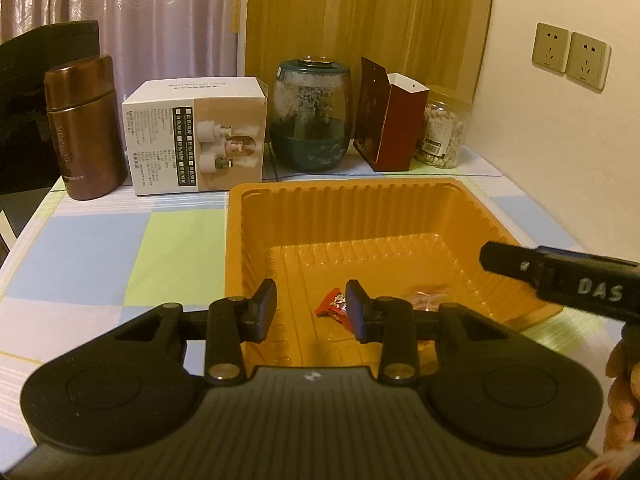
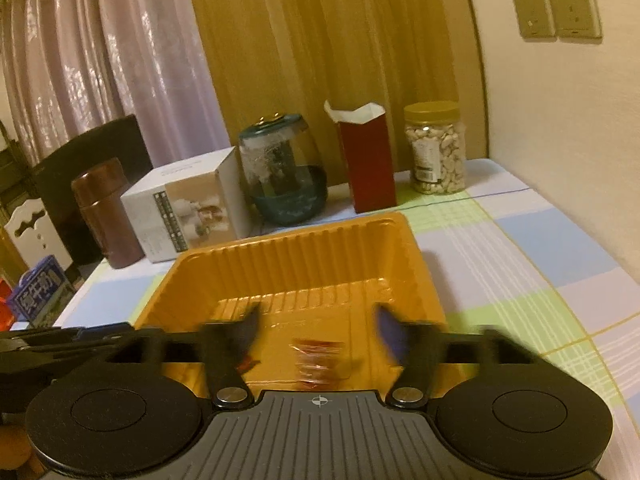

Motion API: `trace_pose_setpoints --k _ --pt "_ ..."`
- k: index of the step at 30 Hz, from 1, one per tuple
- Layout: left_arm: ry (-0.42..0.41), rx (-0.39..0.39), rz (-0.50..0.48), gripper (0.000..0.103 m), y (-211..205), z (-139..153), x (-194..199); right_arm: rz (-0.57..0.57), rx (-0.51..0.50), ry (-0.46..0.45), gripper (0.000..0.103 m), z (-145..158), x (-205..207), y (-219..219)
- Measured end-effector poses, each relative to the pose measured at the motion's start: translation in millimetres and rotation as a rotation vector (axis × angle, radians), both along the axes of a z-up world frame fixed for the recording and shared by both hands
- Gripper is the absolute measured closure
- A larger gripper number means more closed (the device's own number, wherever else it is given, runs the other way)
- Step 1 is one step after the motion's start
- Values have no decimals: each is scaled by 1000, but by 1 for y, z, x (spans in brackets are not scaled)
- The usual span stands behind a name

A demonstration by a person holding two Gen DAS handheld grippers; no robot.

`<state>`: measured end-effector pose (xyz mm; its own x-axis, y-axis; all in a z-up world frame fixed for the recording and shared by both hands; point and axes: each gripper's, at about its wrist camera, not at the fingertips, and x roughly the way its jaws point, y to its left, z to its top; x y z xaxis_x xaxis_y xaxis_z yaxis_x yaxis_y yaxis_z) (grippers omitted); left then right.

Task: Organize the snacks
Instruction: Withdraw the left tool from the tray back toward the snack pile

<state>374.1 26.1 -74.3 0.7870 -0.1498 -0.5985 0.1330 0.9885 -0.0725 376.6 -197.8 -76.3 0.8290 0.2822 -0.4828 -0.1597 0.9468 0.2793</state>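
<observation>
Both grippers hang over the orange tray (image 1: pixel 432 216), placed for dropping. Left gripper (image 1: pixel 312 308) slightly parted, right gripper (image 2: pixel 316 330) wide, both empty; red snack (image 1: pixel 334 304) and clear packet (image 2: pixel 318 364) lie at six o'clock on the tray floor.

An orange plastic tray (image 1: pixel 400 208) with ribbed walls sits on the checked cloth – inside, on its floor, lie two small snacks: a red wrapped candy (image 1: pixel 334 306) and, just beside it, a clear reddish packet (image 2: pixel 318 362), blurred

Cream wall (image 1: pixel 560 128), twin sockets (image 1: pixel 570 55), curtains (image 1: pixel 160 20), checked tablecloth (image 1: pixel 100 248).
</observation>
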Motion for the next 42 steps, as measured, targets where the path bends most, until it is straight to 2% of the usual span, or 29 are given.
trace_pose_setpoints --k 10,17,21,23,31,42 --pt "-19 2 4 68 0 9 -16 -36 -8 -45 30 12 -19 -13" --pt "-20 -4 21 60 1 20 -46 -56 -27 -81 30 27 -46 -16" --pt "-25 -14 29 56 2 27 -71 -63 -24 -80 30 35 -70 -18" --pt "-25 -21 35 48 1 31 -86 -59 -26 -85 30 39 -84 -19" --pt "-14 -41 69 40 4 39 -150 -63 -42 -88 30 48 -145 -26" --pt "25 -56 120 28 12 32 -236 -39 -43 -26 30 40 -230 -26"
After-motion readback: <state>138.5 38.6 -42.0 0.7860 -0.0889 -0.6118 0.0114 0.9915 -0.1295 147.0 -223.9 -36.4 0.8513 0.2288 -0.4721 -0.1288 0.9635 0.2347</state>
